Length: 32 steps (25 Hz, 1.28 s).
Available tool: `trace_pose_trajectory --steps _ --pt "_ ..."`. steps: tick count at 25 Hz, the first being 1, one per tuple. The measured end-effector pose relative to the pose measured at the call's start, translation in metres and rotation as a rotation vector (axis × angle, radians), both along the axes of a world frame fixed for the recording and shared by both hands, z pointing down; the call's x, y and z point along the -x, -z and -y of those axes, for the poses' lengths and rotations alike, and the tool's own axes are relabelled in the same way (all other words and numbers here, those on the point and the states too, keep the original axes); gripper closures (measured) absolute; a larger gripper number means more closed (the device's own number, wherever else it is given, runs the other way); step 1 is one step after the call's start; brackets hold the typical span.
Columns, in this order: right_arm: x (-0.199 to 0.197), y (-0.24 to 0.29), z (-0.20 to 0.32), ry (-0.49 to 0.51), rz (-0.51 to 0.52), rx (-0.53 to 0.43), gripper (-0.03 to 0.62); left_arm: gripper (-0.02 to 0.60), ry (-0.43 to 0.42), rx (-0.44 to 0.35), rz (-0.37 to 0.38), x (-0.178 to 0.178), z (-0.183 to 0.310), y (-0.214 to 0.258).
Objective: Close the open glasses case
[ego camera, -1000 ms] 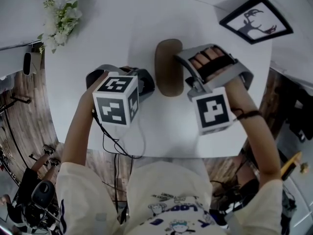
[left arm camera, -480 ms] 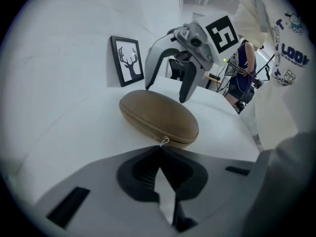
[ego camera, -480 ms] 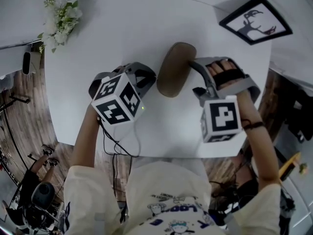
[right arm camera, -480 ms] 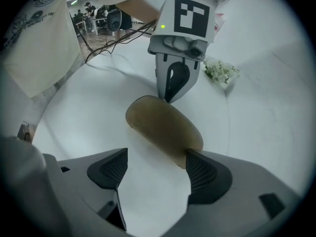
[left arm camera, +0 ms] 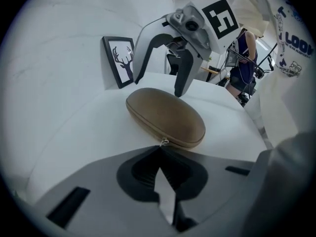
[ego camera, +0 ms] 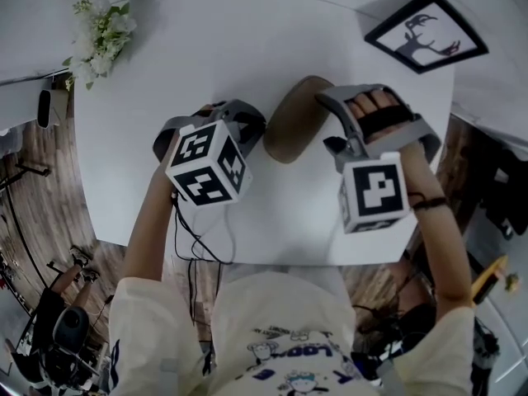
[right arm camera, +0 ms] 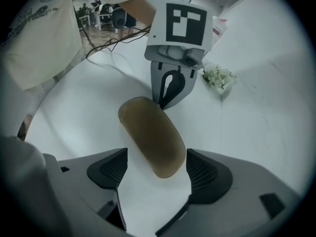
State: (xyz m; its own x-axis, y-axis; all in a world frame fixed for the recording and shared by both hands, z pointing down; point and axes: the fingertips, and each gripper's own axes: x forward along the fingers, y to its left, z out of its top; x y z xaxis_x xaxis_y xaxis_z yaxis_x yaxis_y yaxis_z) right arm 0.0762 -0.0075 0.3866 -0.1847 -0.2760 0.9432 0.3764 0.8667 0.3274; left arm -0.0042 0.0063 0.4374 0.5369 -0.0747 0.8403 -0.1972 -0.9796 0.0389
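Lid down, the tan oval fabric glasses case (ego camera: 293,126) lies on the round white desk (ego camera: 206,48) between the two claws. The left claw (left arm camera: 159,149) is pinched tight, its tips right at the small metal zip pull (left arm camera: 163,142) on the case's long side. I cannot tell if it grips the pull. The right claw (right arm camera: 155,174) is wide, with the near end of the case between its pads, not touching them. From there the case's long way points straight at the left claw, which looks nearer the zip.
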Motion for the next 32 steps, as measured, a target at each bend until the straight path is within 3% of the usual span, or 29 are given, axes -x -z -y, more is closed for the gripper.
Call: trace_pose_trajectory --steps 6,10,18,23,26,29,32 --pt "0.023 -0.021 0.01 0.202 -0.091 -0.06 0.244 0.583 0.02 -0.002 -0.006 0.0 -0.001 0.001" --pt "0.022 -0.034 0.011 0.265 -0.137 -0.082 0.244 0.583 0.045 0.005 -0.027 0.002 -0.004 0.002" --pt "0.028 -0.033 0.008 0.212 -0.105 -0.07 0.246 0.583 0.094 0.018 -0.071 0.005 -0.02 0.01" --pt "0.027 -0.037 0.015 0.127 -0.075 -0.026 0.247 0.583 0.009 0.064 -0.01 0.01 -0.056 -0.002" --pt "0.026 -0.036 0.015 0.129 -0.087 -0.017 0.247 0.583 0.105 0.066 -0.074 0.015 -0.061 0.004" --pt "0.025 -0.034 0.018 0.166 -0.104 -0.066 0.247 0.583 0.238 -0.015 -0.113 0.03 -0.031 0.014" --pt "0.022 -0.033 0.017 0.21 -0.134 -0.111 0.247 0.583 0.259 -0.133 -0.112 0.033 0.0 0.021"
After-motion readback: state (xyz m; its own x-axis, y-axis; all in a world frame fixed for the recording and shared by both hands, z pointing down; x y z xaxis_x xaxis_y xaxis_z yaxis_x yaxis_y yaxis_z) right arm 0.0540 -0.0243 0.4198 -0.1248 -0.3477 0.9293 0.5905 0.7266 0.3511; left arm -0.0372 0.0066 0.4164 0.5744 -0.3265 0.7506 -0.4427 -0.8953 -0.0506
